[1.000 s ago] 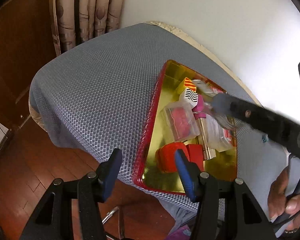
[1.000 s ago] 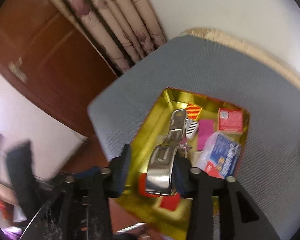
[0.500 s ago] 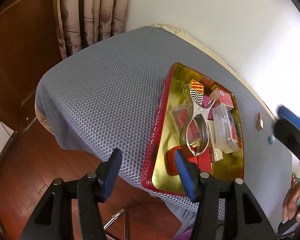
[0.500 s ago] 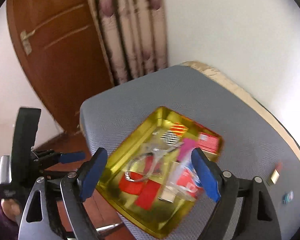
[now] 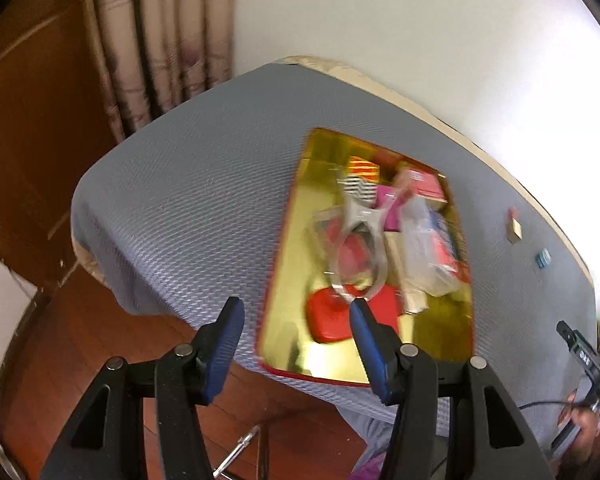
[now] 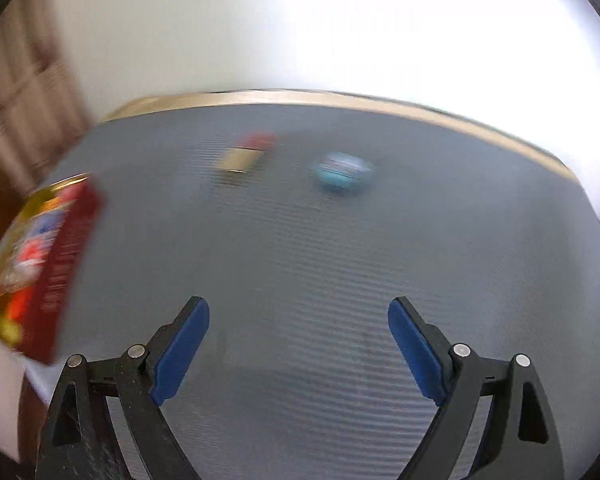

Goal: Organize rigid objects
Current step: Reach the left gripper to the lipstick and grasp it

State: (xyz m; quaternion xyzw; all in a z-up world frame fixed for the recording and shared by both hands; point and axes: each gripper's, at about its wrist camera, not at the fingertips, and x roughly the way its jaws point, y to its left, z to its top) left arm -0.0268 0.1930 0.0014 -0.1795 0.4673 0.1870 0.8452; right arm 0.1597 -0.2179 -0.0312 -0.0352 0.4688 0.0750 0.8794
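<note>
Grey mesh table [image 6: 320, 264] fills both views, wall behind, curtain [image 5: 160, 60] off at the far corner. Gold tray [image 5: 292, 280] with the red rim sits near the table's front edge and is already crowded: red box [image 5: 424, 180], clear bags, red lid [image 5: 328, 320], metal clip [image 5: 360, 232] lying on top of the pile.

Two small items are not yet in the tray, both on bare mesh well apart from it, toward the wall side. Gold block [image 6: 240, 158] with a red cap lies with its long axis running away from you, tilted slightly right. Blue piece [image 6: 342, 174] sits just beside it, to its right. Both blurred, so I can't tell exactly what they are.

Your right gripper [image 6: 298, 354] has its jaws spread wide with nothing between them. It points straight at the gap between the two items, both ahead of it, gold block a bit left of centre, blue piece a bit right. Tray is off to its left edge.

Your left gripper [image 5: 296, 346] is also parted and empty, hanging over the tray's near corner, far from the loose items.

Right hand is clearly nearer, so it likely takes the next pick.
</note>
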